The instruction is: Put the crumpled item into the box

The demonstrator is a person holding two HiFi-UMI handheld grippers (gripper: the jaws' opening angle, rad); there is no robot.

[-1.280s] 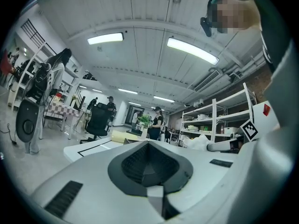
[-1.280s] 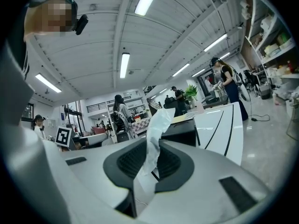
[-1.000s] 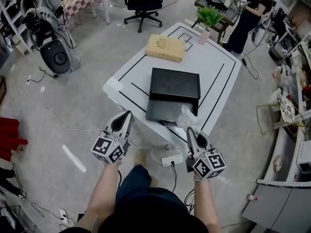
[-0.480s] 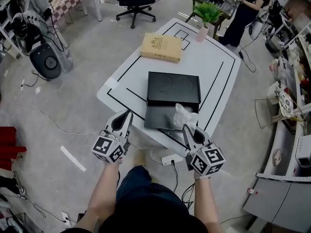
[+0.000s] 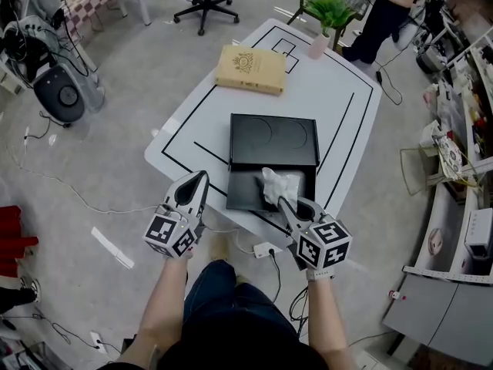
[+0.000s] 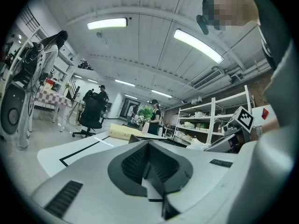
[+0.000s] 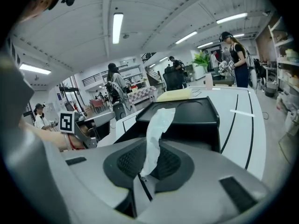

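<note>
Left claw [image 5: 199,182]: pressed together on nothing and held off the near-left edge of the table [image 5: 347,99], well apart from the box. Its place is unchanged over the last second.
Box [image 5: 240,195]: black and open. The lid half lies flat on the far side; the near half is an open tray facing the person.
Crumpled item [image 5: 279,185]: white and tissue-like, pinched by its lower end and standing up out of the jaws. A second ago it hung at the box's near-right corner, partly over the table. It now sits over the right part of the open tray.
Right claw [image 5: 282,202]: nearly closed, pinching the crumpled item. It has come in from the right, its tips now at the tray's near rim.
Contact with tray floor: cannot be told from any view.
Assessment: the carry looks almost complete and release is outstanding. A short lowering, then spreading the jaws, should finish the task.
</note>
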